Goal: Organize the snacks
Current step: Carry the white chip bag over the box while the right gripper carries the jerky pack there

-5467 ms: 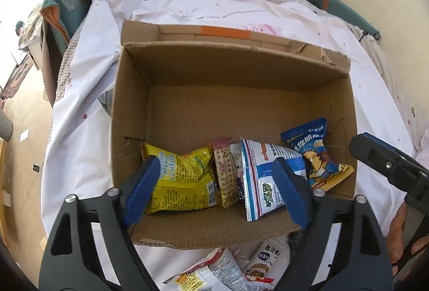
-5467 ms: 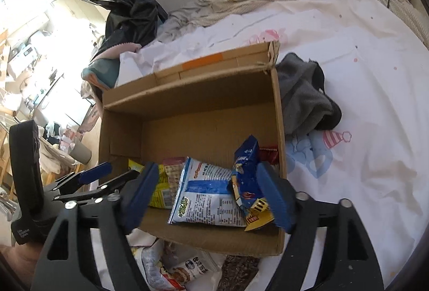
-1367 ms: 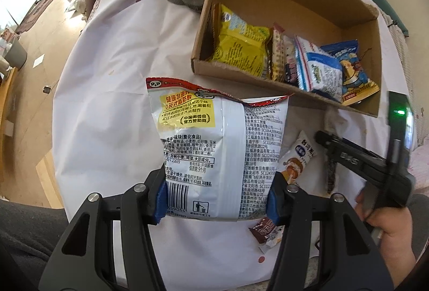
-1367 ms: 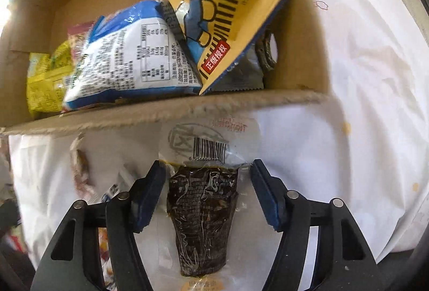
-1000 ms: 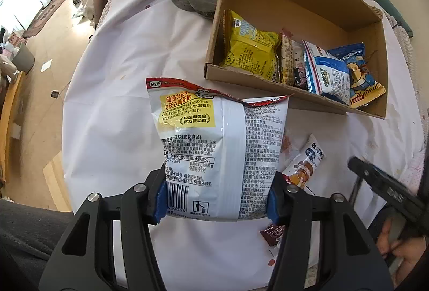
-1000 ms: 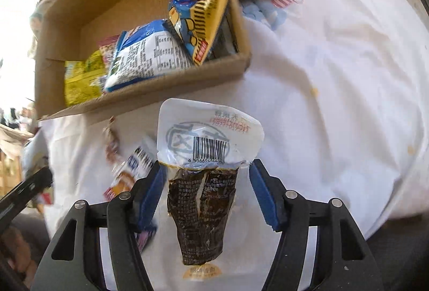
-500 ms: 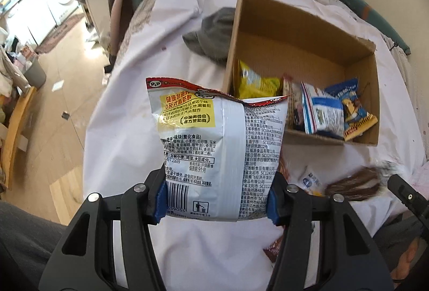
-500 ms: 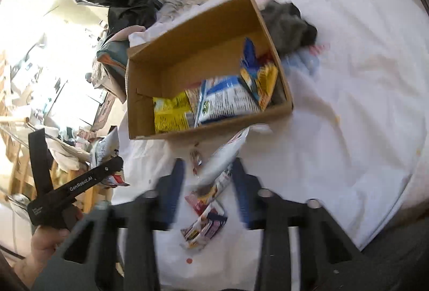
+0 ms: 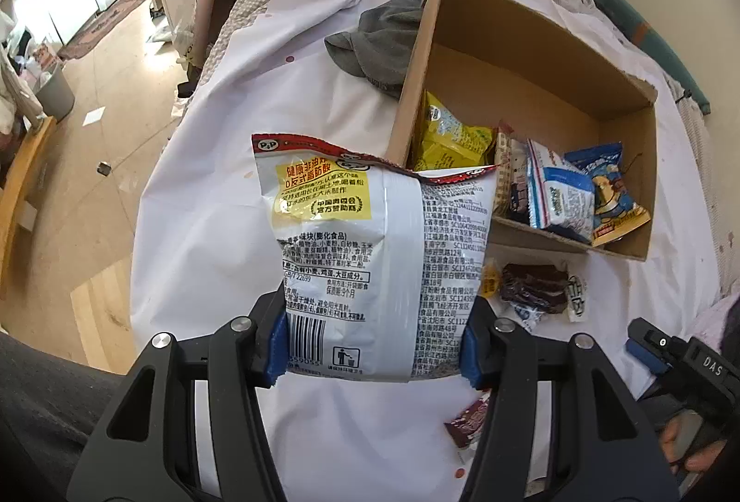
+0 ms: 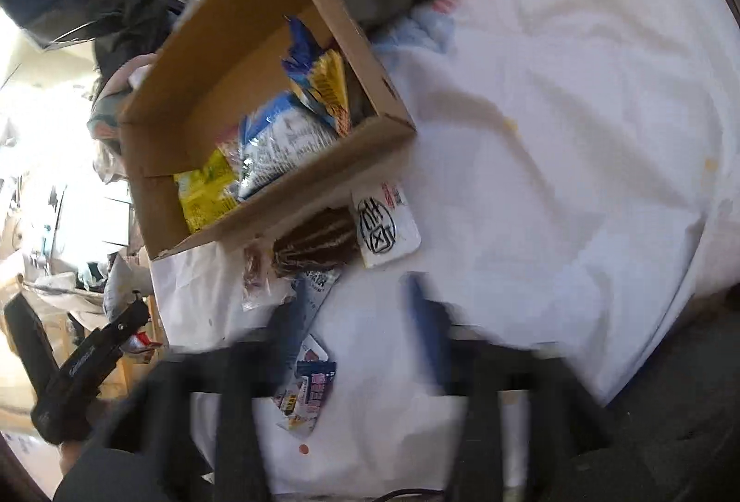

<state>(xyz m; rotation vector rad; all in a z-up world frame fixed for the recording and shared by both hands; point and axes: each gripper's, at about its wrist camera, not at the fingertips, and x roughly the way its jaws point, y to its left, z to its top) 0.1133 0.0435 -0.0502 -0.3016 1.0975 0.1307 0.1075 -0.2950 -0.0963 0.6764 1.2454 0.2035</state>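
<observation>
The white bag (image 9: 370, 261) is pinched in the left tongs (image 9: 372, 347), short of the box (image 9: 545, 48); the dark packet (image 10: 319, 245), just released by the spread right tongs (image 10: 356, 321), is left on the bed beside it, unboxed

The white snack bag (image 9: 370, 252) carries a "P&P" logo on its red top edge, a yellow panel reading "中国母婴 官方赞助商", the line "(膨化食品)", "保质期:9个月", a barcode and a bin symbol. "DAS" stands in white on the black right gripper (image 9: 684, 368) body. The dark snack pouch (image 10: 370, 231) bears a large round black seal, its characters unreadable.
</observation>
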